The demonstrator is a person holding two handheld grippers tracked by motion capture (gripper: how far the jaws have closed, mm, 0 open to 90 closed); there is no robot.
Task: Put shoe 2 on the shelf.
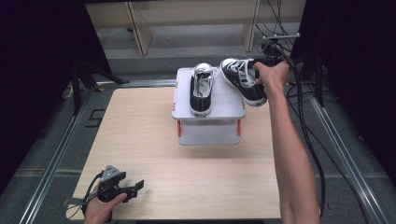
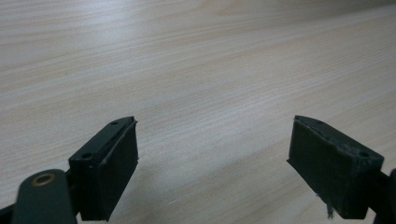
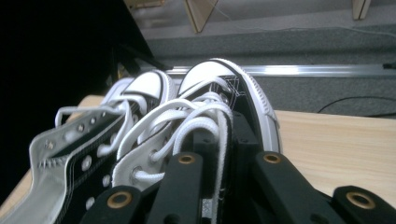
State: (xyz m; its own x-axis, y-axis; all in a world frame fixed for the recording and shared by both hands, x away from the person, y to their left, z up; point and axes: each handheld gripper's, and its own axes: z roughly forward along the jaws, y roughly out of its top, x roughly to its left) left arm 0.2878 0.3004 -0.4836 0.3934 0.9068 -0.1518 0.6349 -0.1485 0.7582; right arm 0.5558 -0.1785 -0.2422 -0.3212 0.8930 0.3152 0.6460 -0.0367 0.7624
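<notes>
Right tongs (image 1: pixel 261 70) clenched on the side wall of the second shoe (image 1: pixel 243 80), holding it in the air just off the rack's (image 1: pixel 229 112) right rear corner. Its toe points to the rack's far side and slightly left, its heel hangs over the right edge. First shoe (image 1: pixel 201 89) sits on the rack's left half, long axis front-to-back, toe far. The free slot is the rack's right half, so I'd judge the held shoe needs to swing parallel to the first and shift left. Left tongs (image 2: pixel 212 163) released, parked low over the desk (image 2: pixel 196 60) well in front of the rack, far from both shoes
</notes>
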